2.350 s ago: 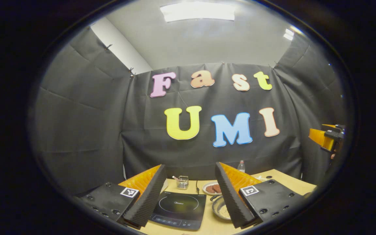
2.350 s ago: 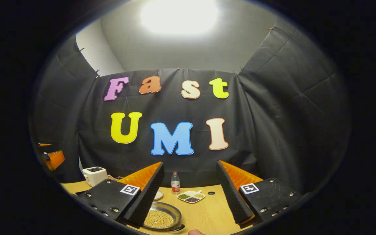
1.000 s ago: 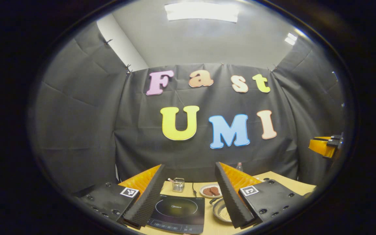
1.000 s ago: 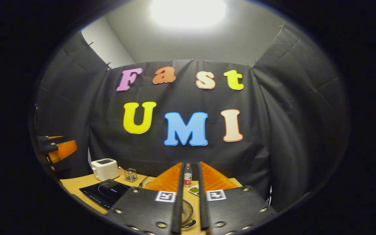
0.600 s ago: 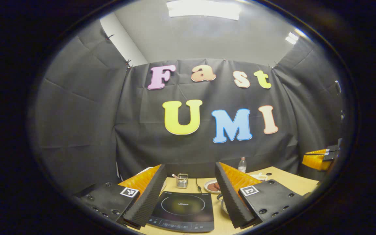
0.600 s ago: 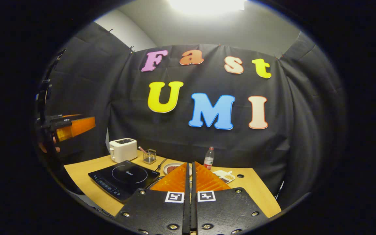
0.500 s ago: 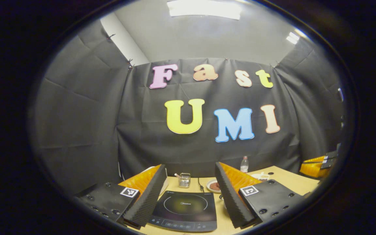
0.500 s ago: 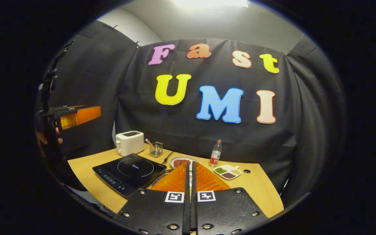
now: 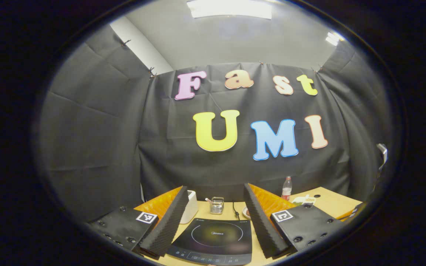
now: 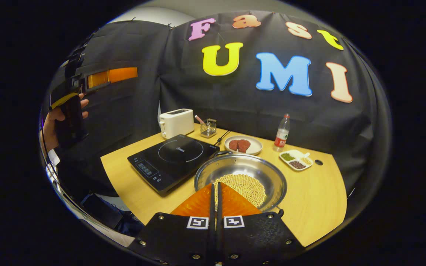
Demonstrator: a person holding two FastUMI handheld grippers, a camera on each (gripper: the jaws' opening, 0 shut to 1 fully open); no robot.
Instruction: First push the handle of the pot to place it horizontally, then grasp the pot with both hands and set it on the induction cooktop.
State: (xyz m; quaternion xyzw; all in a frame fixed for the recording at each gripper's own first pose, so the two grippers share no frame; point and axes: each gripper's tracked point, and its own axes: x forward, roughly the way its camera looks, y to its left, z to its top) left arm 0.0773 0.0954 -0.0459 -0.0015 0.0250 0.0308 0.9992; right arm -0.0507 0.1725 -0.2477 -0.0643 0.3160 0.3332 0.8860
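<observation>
pot (image 10: 240, 173): round shiny steel, pale grains inside (frame centre)
induction cooktop (image 10: 173, 156): flat glossy black slab
right gripper (image 10: 215, 192): fingers pressed together, empty
left gripper (image 9: 215, 207): ribbed fingers wide apart, holding nothing

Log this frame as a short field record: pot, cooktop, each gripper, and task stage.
pot: steel pot holding pale grains, on the table beside the cooktop
cooktop: black induction cooktop, nothing on it
right gripper: right gripper with fingers together, above the pot's near rim
left gripper: left gripper open, raised, facing the cooktop
stage: pot not yet on cooktop
</observation>
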